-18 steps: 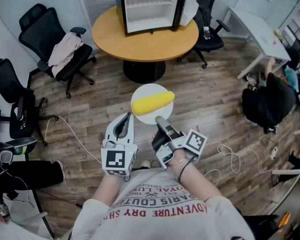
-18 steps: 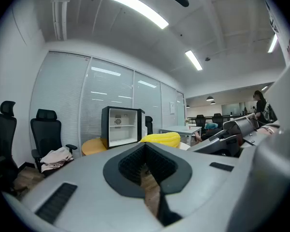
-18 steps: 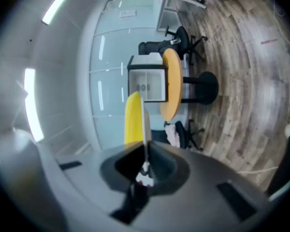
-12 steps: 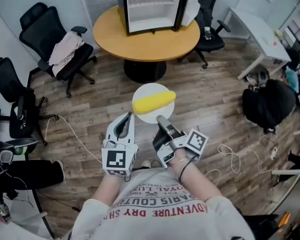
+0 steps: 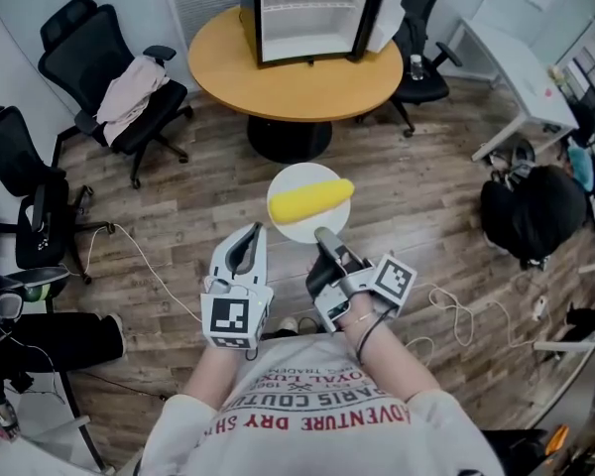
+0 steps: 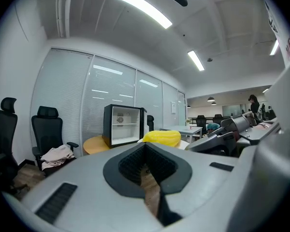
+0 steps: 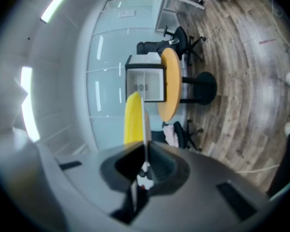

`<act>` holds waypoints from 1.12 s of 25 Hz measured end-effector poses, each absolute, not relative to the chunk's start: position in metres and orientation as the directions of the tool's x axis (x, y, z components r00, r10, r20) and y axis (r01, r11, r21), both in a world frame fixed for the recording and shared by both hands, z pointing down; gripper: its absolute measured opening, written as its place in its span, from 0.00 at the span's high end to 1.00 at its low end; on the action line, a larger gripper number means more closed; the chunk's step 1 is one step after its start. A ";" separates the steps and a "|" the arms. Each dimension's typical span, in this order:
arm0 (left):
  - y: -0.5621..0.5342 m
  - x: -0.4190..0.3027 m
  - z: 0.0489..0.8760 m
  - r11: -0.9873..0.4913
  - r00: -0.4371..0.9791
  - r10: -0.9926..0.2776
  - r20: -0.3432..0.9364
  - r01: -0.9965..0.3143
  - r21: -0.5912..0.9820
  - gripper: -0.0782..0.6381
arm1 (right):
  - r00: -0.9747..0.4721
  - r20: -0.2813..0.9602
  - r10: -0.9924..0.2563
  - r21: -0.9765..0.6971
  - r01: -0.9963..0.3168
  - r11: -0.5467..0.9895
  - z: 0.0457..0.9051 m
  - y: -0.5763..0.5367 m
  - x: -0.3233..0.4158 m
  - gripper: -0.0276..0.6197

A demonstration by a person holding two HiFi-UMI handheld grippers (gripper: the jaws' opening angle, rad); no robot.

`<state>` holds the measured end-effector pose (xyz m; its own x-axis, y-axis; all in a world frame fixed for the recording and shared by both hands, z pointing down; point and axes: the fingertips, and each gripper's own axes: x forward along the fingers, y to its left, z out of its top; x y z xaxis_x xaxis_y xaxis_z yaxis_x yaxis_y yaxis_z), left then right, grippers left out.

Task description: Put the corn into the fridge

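A yellow corn cob [image 5: 310,199] lies on a round white plate [image 5: 299,231] held level above the wooden floor. My right gripper [image 5: 324,234] is shut on the plate's near rim. In the right gripper view the plate [image 7: 145,122] runs edge-on into the jaws [image 7: 144,166], with the corn [image 7: 132,119] to its left. My left gripper [image 5: 248,238] hangs beside the plate, shut and empty; its own view [image 6: 147,158] shows the corn [image 6: 160,137] just ahead. The small black fridge [image 5: 312,13] stands open on the round wooden table [image 5: 297,82] ahead, and it shows in both gripper views [image 6: 123,124] [image 7: 145,86].
The fridge door [image 5: 387,8] is swung to the right. Black office chairs [image 5: 109,77] stand left of the table, one with clothing draped on it. A white desk [image 5: 516,62] and a dark bag [image 5: 531,211] are at right. Cables [image 5: 456,315] trail on the floor.
The plate with the corn has drifted slightly right and up in the head view. Both grippers keep their hold and spacing.
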<state>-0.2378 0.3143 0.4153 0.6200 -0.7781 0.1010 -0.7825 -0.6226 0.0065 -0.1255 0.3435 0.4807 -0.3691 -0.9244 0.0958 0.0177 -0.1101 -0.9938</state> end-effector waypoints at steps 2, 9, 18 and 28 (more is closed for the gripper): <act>0.313 -0.239 0.418 -0.616 0.613 -0.783 0.105 -0.788 0.006 0.86 | -0.375 0.102 -0.921 -0.993 0.020 -0.118 0.485 0.342 -0.126 0.90; 0.261 -0.234 0.423 -0.567 0.563 -0.817 0.122 -0.824 0.009 0.86 | -0.439 0.117 -0.891 -0.989 0.026 -0.142 0.496 0.283 -0.123 0.90; 0.188 -0.172 0.419 -0.456 0.452 -0.884 0.118 -0.890 -0.010 0.86 | -0.545 0.094 -0.833 -0.991 0.029 -0.131 0.490 0.197 -0.057 0.90; 0.106 -0.069 0.408 -0.367 0.366 -0.926 0.093 -0.930 0.002 0.86 | -0.622 0.101 -0.777 -0.993 -0.011 -0.120 0.478 0.105 0.047 0.90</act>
<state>-0.0687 0.1065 0.4076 0.3660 -0.9259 0.0934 -0.9300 -0.3674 0.0019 0.0471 0.1051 0.4785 -0.6217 -0.7768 0.1006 -0.0109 -0.1198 -0.9927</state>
